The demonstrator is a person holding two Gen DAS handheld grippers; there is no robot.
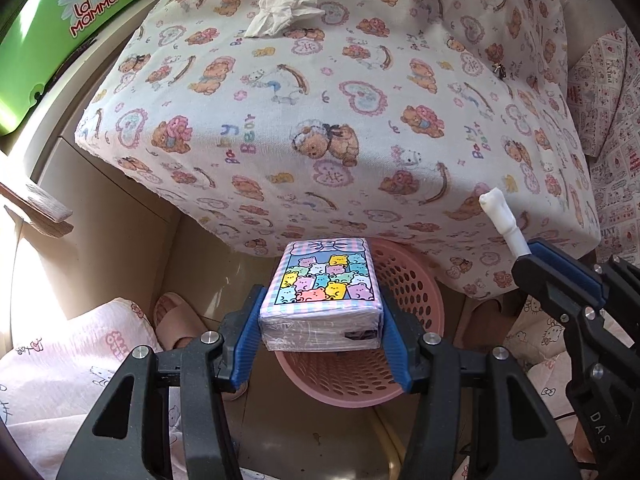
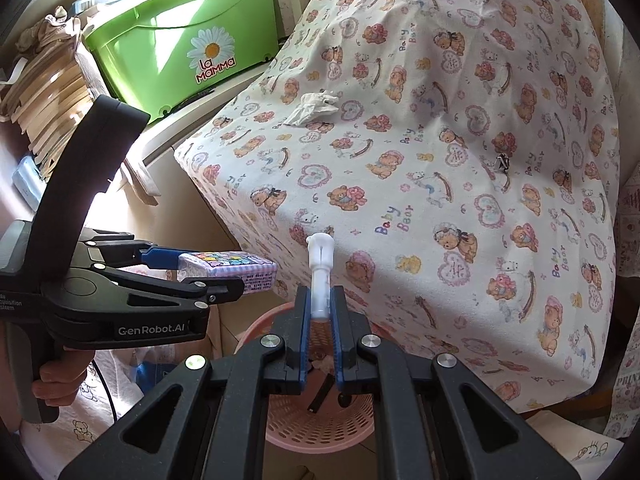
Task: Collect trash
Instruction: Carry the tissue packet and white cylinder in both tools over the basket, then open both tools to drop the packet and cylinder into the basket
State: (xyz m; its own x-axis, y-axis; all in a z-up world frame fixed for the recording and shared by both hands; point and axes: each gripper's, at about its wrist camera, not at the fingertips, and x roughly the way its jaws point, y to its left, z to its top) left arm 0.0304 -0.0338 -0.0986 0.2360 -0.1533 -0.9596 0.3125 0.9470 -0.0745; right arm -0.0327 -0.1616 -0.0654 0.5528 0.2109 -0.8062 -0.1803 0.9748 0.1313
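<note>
My left gripper point(image 1: 320, 320) is shut on a tissue pack with a colourful bear print point(image 1: 324, 288) and holds it above a pink perforated basket point(image 1: 404, 292). In the right wrist view the pack point(image 2: 228, 266) sits at the left, held level. My right gripper point(image 2: 320, 300) is shut on a small white plastic tube point(image 2: 321, 264) and holds it upright over the basket point(image 2: 320, 420); the tube also shows in the left wrist view point(image 1: 502, 222). A crumpled white tissue point(image 1: 280, 14) lies on the bear-print cloth point(image 1: 320, 100), far from both grippers; it also shows in the right wrist view point(image 2: 314, 108).
A green La Mamma tub point(image 2: 192, 40) stands at the back left beside stacked paper point(image 2: 48, 96). A small dark clip point(image 2: 502, 162) lies on the cloth. A pink slipper point(image 1: 176, 320) and Hello Kitty fabric point(image 1: 60, 368) lie on the floor left of the basket. Some scraps lie inside the basket.
</note>
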